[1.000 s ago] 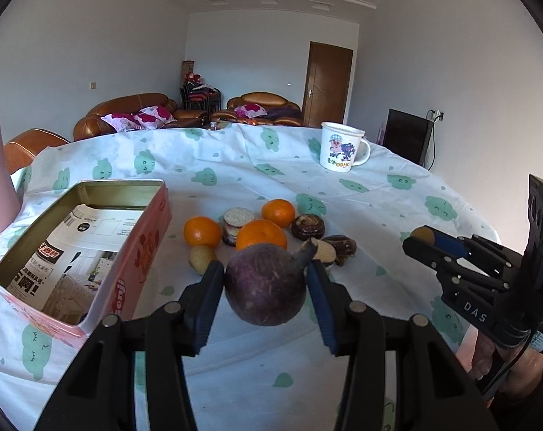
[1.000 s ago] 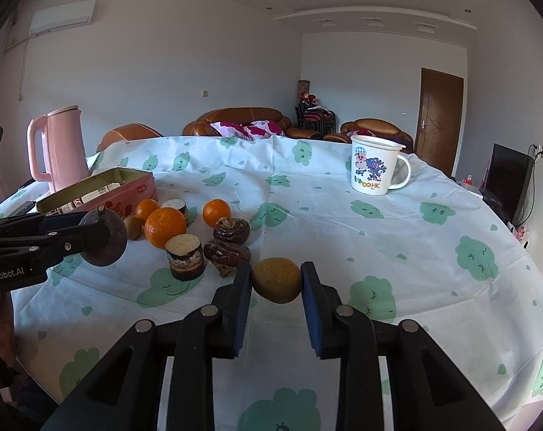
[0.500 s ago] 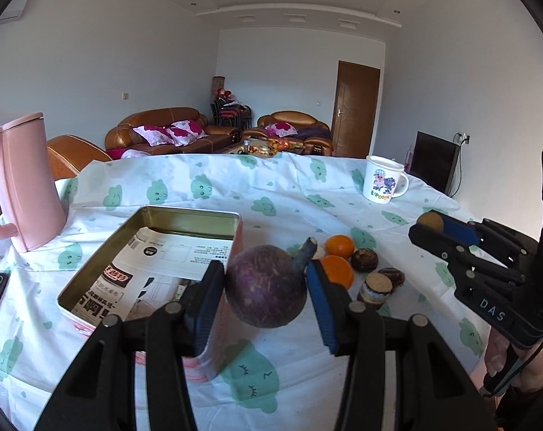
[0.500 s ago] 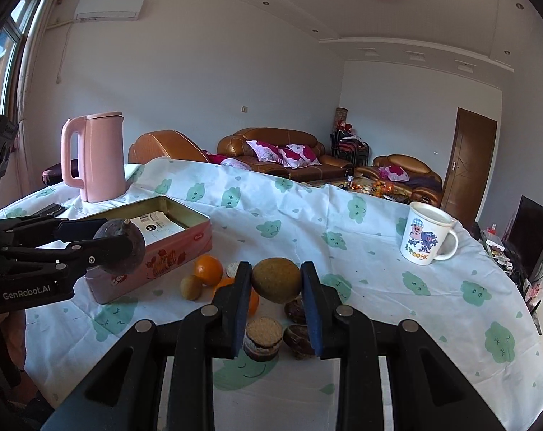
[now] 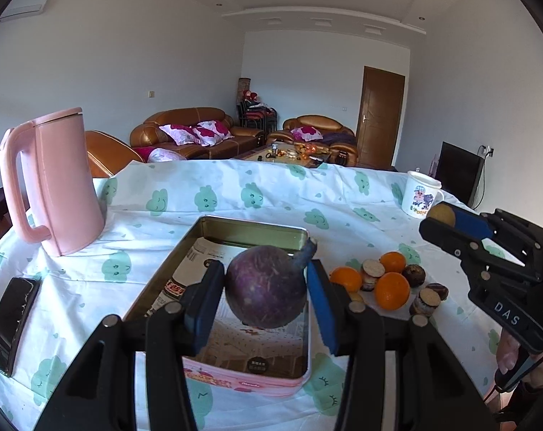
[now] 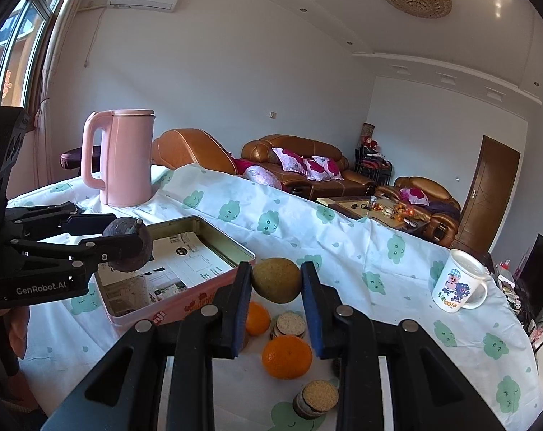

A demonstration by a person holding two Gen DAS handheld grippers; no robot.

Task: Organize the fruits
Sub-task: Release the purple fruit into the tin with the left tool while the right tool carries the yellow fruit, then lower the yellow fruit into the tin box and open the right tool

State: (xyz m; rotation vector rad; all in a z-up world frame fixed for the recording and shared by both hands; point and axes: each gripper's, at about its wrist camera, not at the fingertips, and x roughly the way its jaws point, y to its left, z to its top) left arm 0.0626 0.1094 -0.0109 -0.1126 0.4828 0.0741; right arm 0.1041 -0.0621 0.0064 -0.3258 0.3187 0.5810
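My left gripper (image 5: 266,287) is shut on a round purple fruit (image 5: 266,287) with a stem and holds it above the near end of the open pink tin (image 5: 250,226); it also shows in the right wrist view (image 6: 128,239). My right gripper (image 6: 275,282) is shut on a brown kiwi (image 6: 275,280), held above the fruit pile right of the tin (image 6: 207,287). Oranges (image 5: 391,290) (image 6: 287,356) and small round cakes (image 6: 316,398) lie on the cloth.
A pink kettle (image 5: 52,183) stands back left of the tin. A black phone (image 5: 11,323) lies at the left edge. A white cartoon mug (image 6: 458,282) stands at the right. The round table has a white cloth with green prints (image 5: 271,194).
Both grippers have risen and swung left with their fruits. The purple fruit went from beside the tin to above its near end. The kiwi moved from low over the cloth to above the pile.
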